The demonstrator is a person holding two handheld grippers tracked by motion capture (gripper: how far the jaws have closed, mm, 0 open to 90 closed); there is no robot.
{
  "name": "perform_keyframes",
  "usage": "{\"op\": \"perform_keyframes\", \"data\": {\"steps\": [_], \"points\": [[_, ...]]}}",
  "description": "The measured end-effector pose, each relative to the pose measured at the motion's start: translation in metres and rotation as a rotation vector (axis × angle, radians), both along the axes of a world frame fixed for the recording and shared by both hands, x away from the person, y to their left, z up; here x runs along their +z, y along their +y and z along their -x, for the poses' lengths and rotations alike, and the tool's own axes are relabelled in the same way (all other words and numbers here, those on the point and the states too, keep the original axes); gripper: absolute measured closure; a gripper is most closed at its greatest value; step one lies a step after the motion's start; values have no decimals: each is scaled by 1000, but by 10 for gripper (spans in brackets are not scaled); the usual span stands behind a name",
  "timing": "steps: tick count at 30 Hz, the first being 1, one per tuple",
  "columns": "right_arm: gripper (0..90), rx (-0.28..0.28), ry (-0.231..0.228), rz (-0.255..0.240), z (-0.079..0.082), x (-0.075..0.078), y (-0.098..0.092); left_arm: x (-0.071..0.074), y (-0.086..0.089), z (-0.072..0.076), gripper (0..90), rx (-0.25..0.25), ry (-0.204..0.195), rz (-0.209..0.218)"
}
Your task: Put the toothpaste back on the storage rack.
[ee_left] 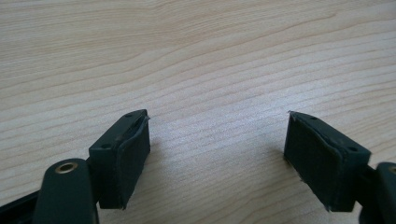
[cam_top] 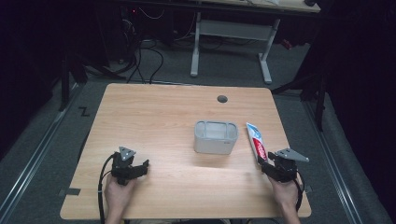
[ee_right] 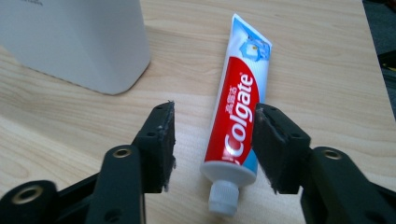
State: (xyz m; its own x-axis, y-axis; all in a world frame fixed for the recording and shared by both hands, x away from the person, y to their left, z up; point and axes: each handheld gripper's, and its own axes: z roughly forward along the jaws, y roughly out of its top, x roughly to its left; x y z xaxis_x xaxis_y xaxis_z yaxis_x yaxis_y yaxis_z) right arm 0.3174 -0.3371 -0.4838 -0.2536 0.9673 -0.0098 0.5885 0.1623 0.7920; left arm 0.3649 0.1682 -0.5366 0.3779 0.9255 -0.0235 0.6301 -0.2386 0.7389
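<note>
Right tool (ee_right: 212, 140) released astride toothpaste tube (ee_right: 236, 116), pads clear; left tool (ee_left: 217, 158) released over bare table (ee_left: 196, 56).

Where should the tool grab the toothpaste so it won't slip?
Probably across the toothpaste tube at its firmer, rounder end just above the white cap, coming down from above. It lies flat on the table, and the right tool already straddles that end, jaws open on either side without pressing. The far end is thin and floppy, so it would bend.
</note>
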Motion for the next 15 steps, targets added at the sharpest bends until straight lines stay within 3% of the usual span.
{"op": "perform_keyframes", "data": {"steps": [4, 8, 15], "points": [[436, -9, -14, 28, -7, 5, 5, 0, 0, 0, 231, 0, 0, 0], [429, -16, -32, 24, -10, 8, 7, 0, 0, 0, 231, 0, 0, 0], [438, 0, -10, 40, -24, 12, 10, 0, 0, 0, 233, 0, 0, 0]]}}
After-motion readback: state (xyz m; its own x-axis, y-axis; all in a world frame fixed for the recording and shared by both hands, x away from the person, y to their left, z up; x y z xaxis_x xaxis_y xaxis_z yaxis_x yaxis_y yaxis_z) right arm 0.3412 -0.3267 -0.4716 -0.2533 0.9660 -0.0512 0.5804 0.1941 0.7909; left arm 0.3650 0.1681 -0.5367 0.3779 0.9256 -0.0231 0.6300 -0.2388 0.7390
